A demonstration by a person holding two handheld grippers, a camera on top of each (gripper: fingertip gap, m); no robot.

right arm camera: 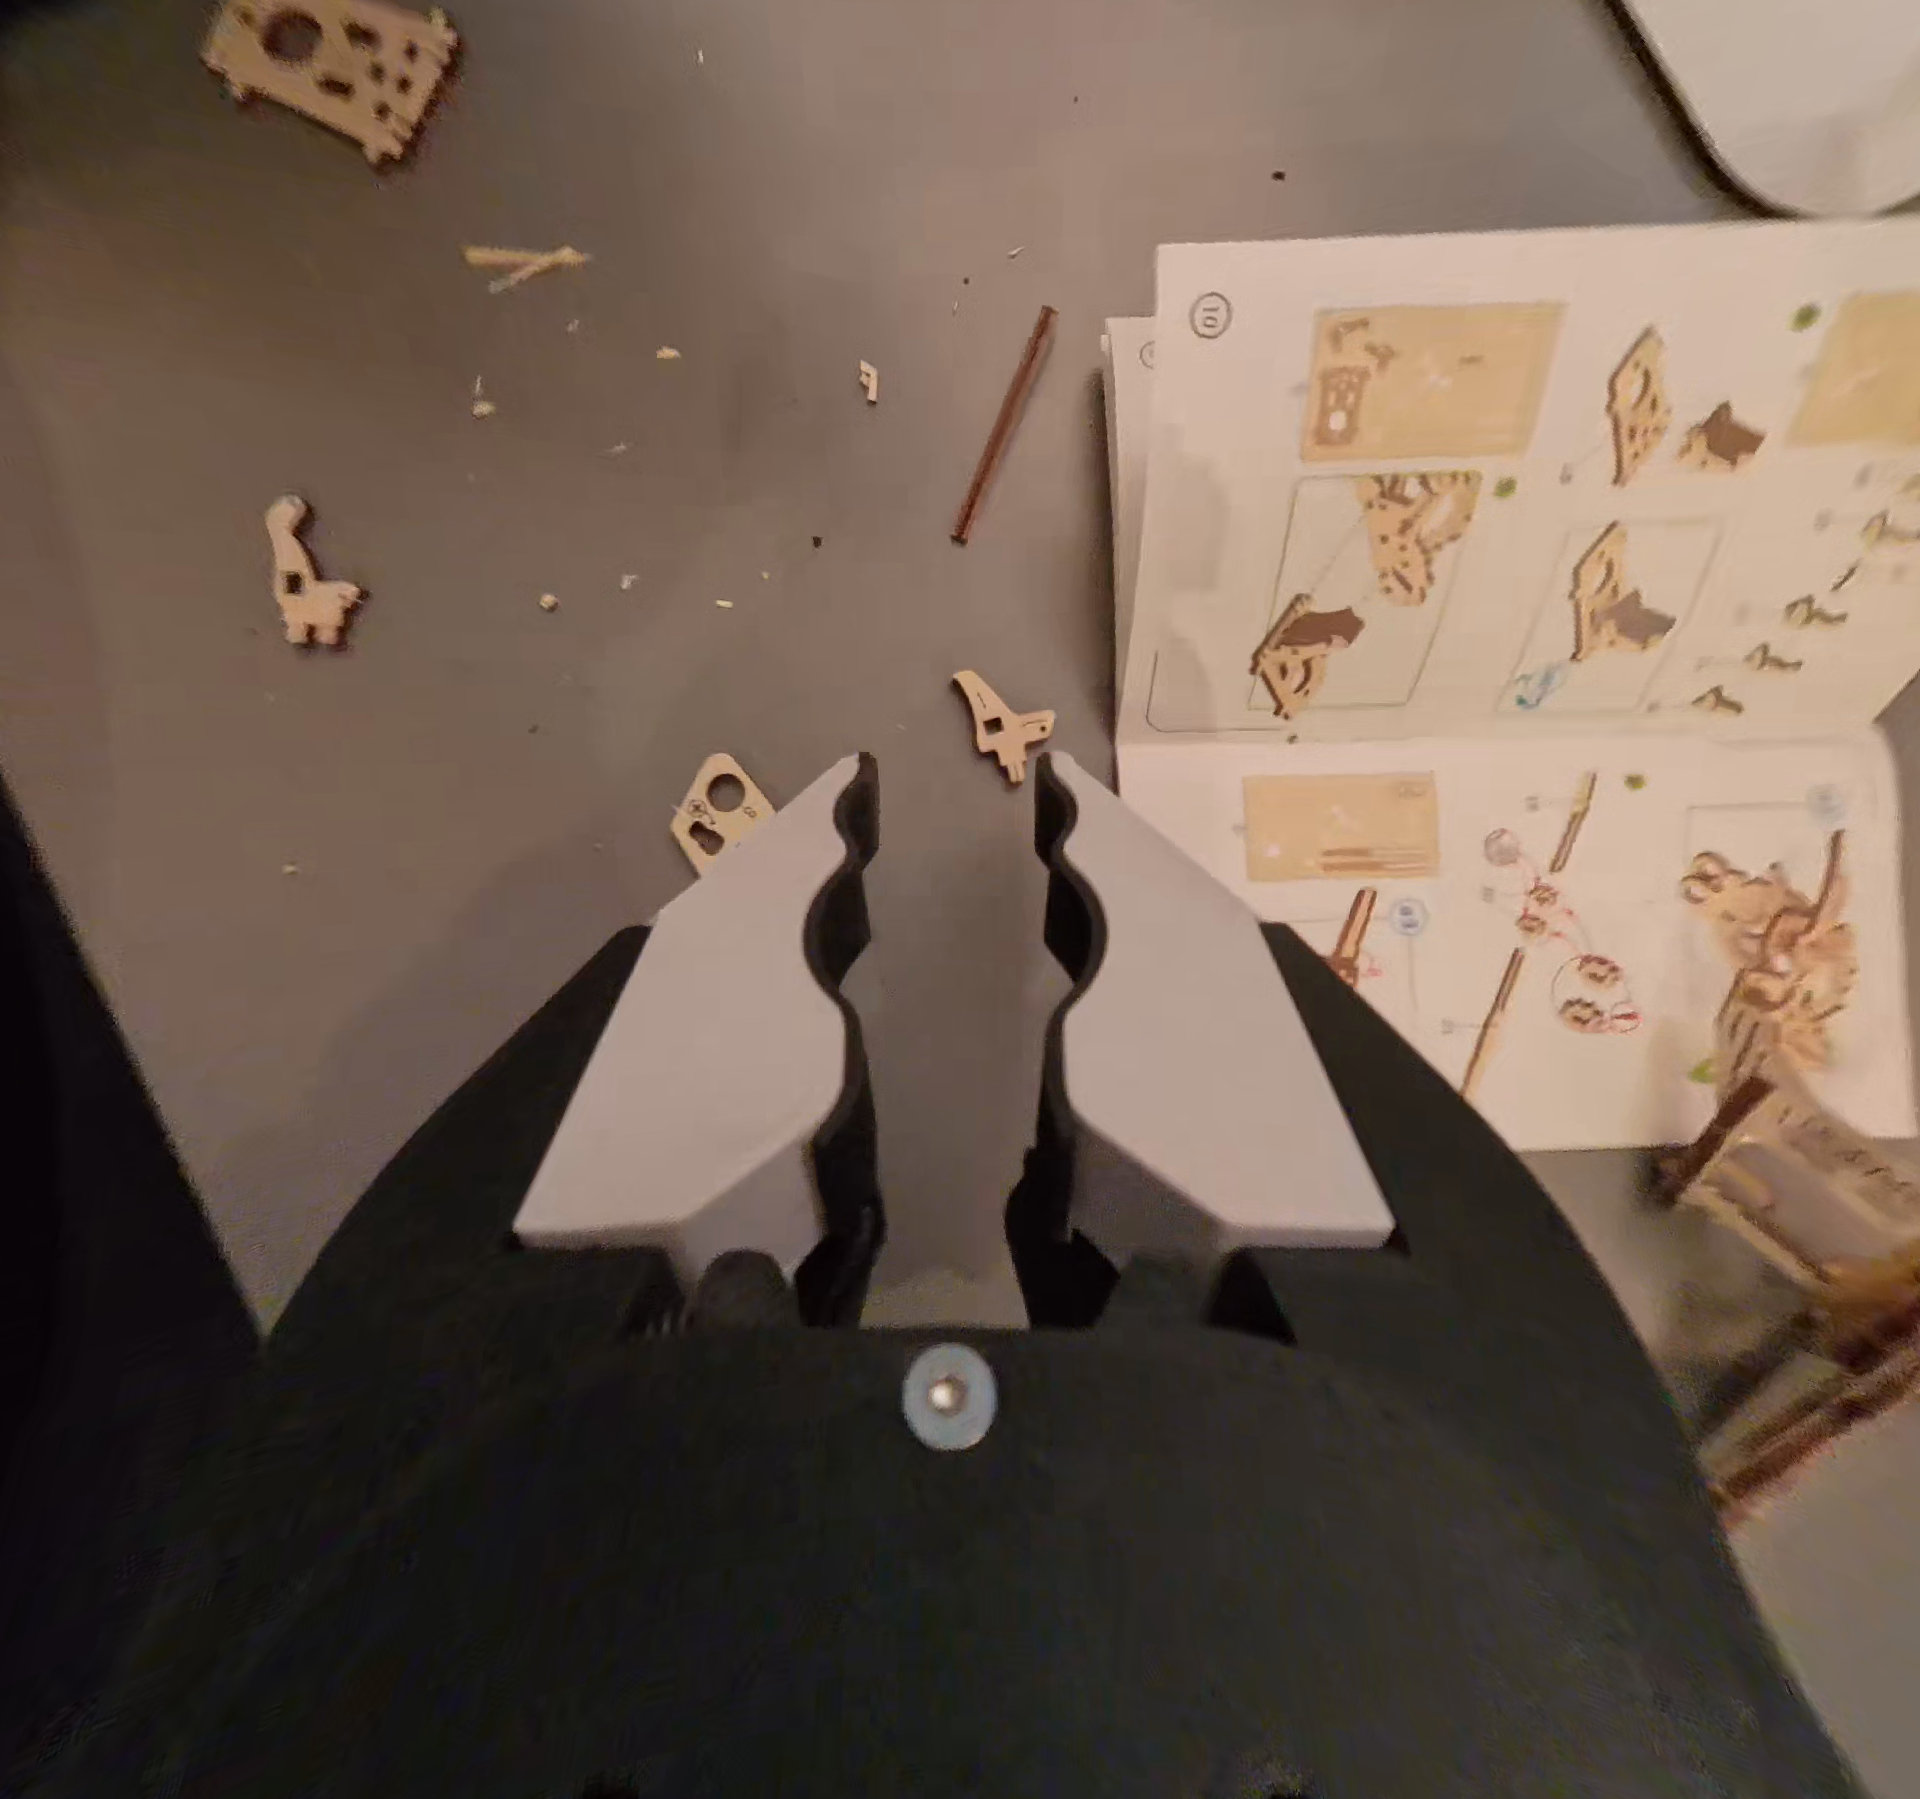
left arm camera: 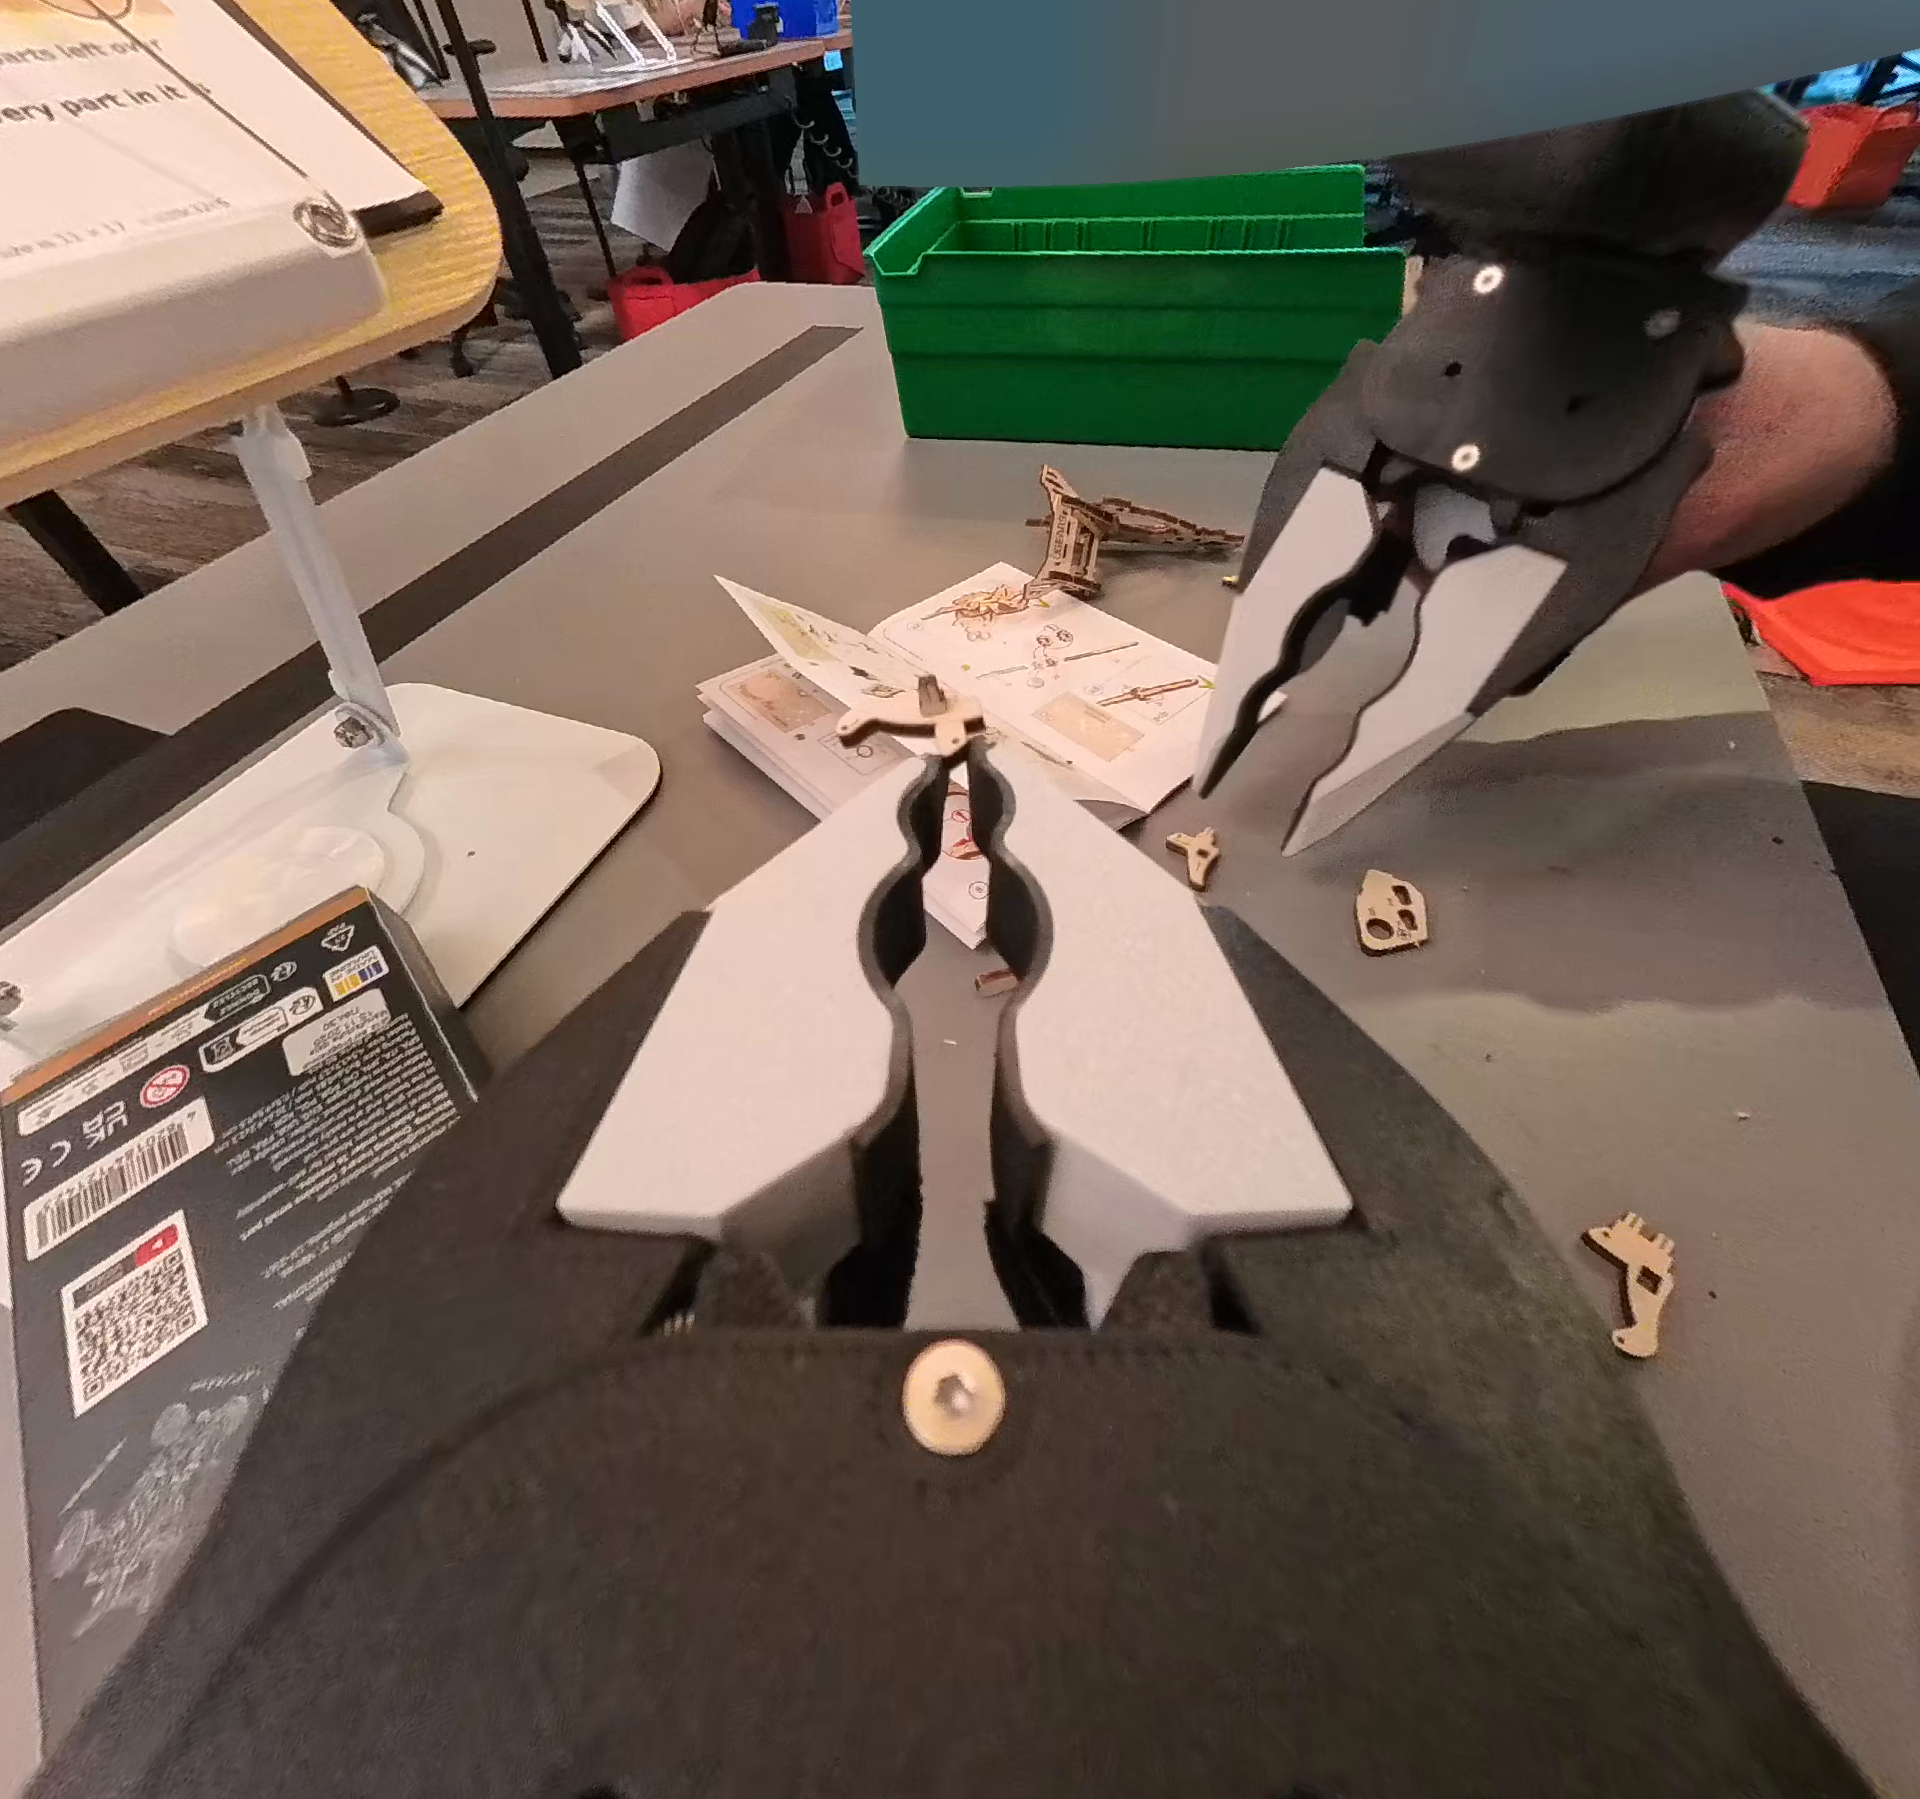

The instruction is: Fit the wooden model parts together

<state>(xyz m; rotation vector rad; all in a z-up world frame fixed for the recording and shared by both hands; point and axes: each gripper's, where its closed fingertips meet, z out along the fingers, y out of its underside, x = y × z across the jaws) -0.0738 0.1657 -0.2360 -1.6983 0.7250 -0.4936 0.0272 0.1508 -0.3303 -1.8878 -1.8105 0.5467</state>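
Observation:
My left gripper (left arm camera: 951, 762) is shut on a small wooden sub-assembly (left arm camera: 914, 715), held above the open instruction booklet (left arm camera: 1049, 669). My right gripper (right arm camera: 954, 770) is open and empty, pointing down at the grey table; it also shows in the left wrist view (left arm camera: 1252, 814). Just beyond its tips lies a small hooked wooden piece (right arm camera: 1003, 723), also in the left wrist view (left arm camera: 1195, 854). A rounded plate with holes (right arm camera: 717, 812) lies partly under its left finger; it also shows in the left wrist view (left arm camera: 1392, 910). A partly built wooden model (left arm camera: 1091, 528) stands behind the booklet.
A green bin (left arm camera: 1132, 326) stands at the back. A white stand base (left arm camera: 499, 793) and a black box (left arm camera: 208, 1126) are at the left. Loose parts lie about: a perforated rectangle (right arm camera: 330, 58), a long-necked piece (right arm camera: 303, 577), a thin dark rod (right arm camera: 1006, 424), a toothed piece (left arm camera: 1636, 1282). About 15 centimetres separates my left fingertips from my right. My right gripper's tips are some 8 centimetres from the thin dark rod (right arm camera: 1006, 424).

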